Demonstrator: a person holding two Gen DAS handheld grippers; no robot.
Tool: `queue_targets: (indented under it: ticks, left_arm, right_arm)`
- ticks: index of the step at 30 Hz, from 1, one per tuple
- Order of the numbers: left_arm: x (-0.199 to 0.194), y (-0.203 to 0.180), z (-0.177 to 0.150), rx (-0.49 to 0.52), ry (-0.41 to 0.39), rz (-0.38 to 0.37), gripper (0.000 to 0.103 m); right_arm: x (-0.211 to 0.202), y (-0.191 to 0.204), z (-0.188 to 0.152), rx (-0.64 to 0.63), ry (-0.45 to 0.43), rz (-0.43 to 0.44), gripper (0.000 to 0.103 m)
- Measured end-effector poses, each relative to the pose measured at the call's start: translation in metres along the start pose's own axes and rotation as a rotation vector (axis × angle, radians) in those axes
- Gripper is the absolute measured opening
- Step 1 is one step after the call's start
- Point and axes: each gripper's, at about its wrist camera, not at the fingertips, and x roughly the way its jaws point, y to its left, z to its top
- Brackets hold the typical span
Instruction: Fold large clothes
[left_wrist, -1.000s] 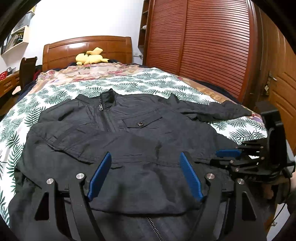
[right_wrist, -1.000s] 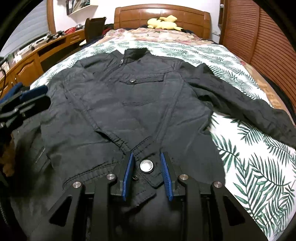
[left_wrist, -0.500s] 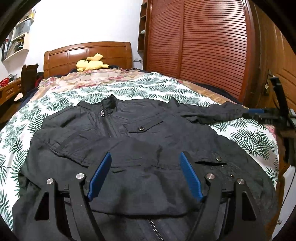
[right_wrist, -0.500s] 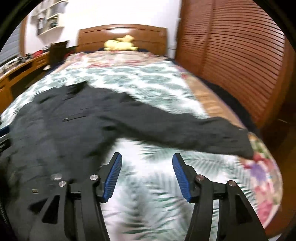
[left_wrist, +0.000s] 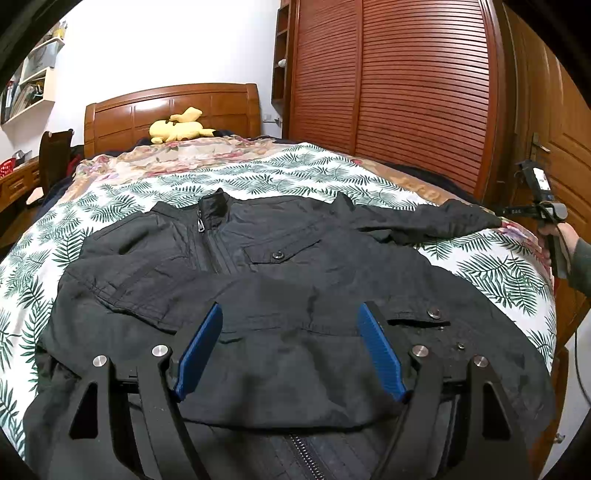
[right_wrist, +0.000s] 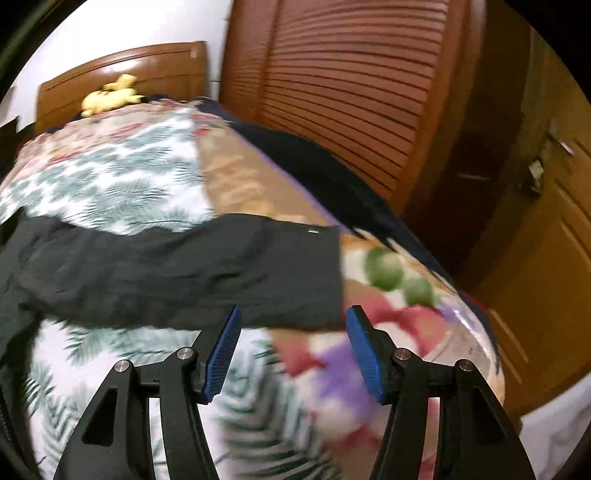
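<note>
A wide bed covered by a white quilt printed with green fern leaves (left_wrist: 258, 173) fills most of the left wrist view, with a brown wooden headboard (left_wrist: 170, 107) at 11 o'clock and a tall louvred red-brown wooden wardrobe (left_wrist: 417, 81) at 1 o'clock. A black zip-front fabric jacket (left_wrist: 280, 266) is spread flat on the quilt at the centre, collar toward 12 o'clock; one sleeve is folded across the chest, and the other black sleeve (right_wrist: 207, 269) is stretched out toward 3 o'clock, to the edge of the bed. A yellow plush toy (left_wrist: 179, 125) is seen lying against the headboard. The left gripper (left_wrist: 290, 350), black with blue pads, is held at 6 o'clock above the folded sleeve, its jaws wide apart and empty. In the blurred right wrist view, the right gripper (right_wrist: 293, 354) is shown at 6 o'clock just short of the sleeve's cuff, jaws apart and clamped on nothing.
</note>
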Motion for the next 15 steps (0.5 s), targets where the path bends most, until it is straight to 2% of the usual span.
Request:
queue_targets:
  ticks: [4, 11, 13, 15]
  left_arm:
    - [0.001, 0.000, 0.000, 0.001, 0.007, 0.000, 0.077]
    - [0.004, -0.002, -0.002, 0.008, 0.017, 0.003, 0.077]
    - [0.004, -0.002, -0.002, 0.008, 0.018, 0.005, 0.077]
    - [0.004, -0.002, -0.002, 0.006, 0.018, 0.006, 0.077]
  right_arm:
    - [0.015, -0.014, 0.009, 0.055, 0.024, -0.005, 0.061]
    - [0.062, -0.016, 0.022, 0.164, 0.123, 0.085, 0.061]
    - [0.075, -0.016, 0.025, 0.161, 0.165, 0.094, 0.061]
    - [0.081, -0.004, 0.027, 0.092, 0.183, 0.039, 0.061]
